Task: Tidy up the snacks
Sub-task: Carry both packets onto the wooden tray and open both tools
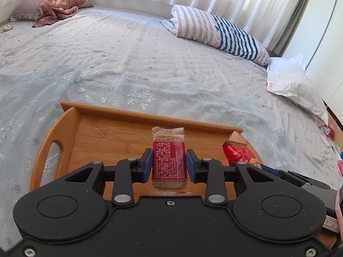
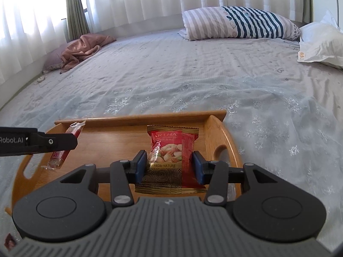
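A wooden tray (image 1: 90, 128) with cut-out handles lies on the bed, seen again in the right wrist view (image 2: 216, 128). My left gripper (image 1: 169, 162) is shut on a clear-wrapped biscuit pack with a red label (image 1: 169, 156), held above the tray's floor. That same pack (image 2: 74, 129) shows at the left of the right wrist view, gripped by the left gripper's black fingers (image 2: 62, 142). My right gripper (image 2: 169, 167) is shut on a red and gold nut packet (image 2: 169, 150) over the tray's right half. The packet's red corner (image 1: 235, 152) peeks in at the right.
The bed sheet (image 1: 128, 64) spreads all around the tray. A striped pillow (image 2: 238, 22) and a white pillow (image 2: 321, 42) lie at the far side. A pink cloth (image 2: 85, 47) is bunched by the curtains. Small colourful items (image 1: 334, 141) sit off the bed's right edge.
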`<state>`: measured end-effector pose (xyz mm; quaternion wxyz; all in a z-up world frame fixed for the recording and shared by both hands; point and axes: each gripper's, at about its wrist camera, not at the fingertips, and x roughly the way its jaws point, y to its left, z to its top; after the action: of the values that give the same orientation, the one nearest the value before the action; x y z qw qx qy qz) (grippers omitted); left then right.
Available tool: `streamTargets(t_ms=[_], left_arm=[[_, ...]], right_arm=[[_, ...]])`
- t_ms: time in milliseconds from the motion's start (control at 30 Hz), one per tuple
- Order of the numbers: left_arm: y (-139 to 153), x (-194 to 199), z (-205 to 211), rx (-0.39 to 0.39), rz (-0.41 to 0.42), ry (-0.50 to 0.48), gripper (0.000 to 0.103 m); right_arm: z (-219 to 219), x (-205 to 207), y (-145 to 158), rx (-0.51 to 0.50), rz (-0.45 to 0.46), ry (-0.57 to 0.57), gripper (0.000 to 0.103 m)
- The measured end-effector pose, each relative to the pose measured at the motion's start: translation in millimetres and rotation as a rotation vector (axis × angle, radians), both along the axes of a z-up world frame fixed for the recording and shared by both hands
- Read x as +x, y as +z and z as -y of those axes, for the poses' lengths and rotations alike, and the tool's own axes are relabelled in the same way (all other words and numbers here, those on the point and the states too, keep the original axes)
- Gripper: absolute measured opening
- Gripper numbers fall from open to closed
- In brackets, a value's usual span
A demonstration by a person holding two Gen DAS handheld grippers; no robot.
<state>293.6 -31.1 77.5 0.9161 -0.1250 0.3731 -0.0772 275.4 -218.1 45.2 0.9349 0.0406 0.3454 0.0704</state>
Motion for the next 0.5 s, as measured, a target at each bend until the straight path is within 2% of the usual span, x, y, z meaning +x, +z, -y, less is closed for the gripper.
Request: streamTargets(t_ms=[367, 500], left_arm=[[-39, 48, 25, 0.002, -0.076, -0.014, 0.031], [-49, 58, 28, -0.029, -0.092, -0.012, 0.031]], right_arm=[[0, 34, -20, -0.033, -0.011, 0.018, 0.05], [1, 39, -26, -0.029, -0.011, 0.026, 0.051]])
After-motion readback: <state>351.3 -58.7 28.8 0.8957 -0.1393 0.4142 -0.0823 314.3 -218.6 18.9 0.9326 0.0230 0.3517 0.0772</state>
